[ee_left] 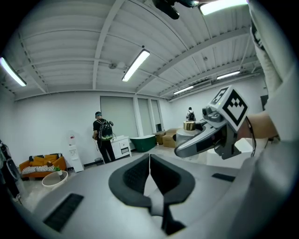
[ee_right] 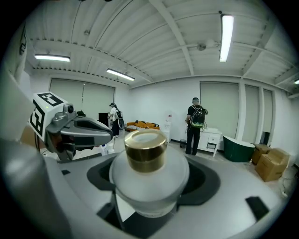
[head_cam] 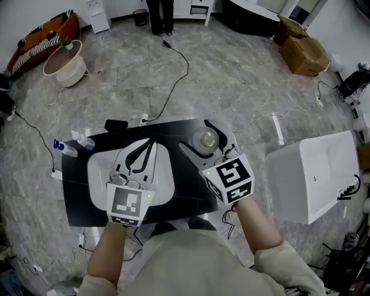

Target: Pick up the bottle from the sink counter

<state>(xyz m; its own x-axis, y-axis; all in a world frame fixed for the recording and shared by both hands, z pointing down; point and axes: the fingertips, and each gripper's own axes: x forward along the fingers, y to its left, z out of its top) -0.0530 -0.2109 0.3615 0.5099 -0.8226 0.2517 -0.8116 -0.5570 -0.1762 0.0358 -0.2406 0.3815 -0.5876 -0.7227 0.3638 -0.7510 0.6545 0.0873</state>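
Note:
A frosted round bottle with a gold cap sits between the jaws of my right gripper, which is shut on its body. In the head view the bottle is held upright above the right end of the black sink counter, with my right gripper around it. My left gripper hangs over the white basin, shut with nothing in it. In the left gripper view its pads meet, and the bottle shows at the right.
A blue-topped spray bottle and a clear bottle lie at the counter's left end, with a black object behind. A white tub stands at the right. Cables cross the floor. A person stands far back.

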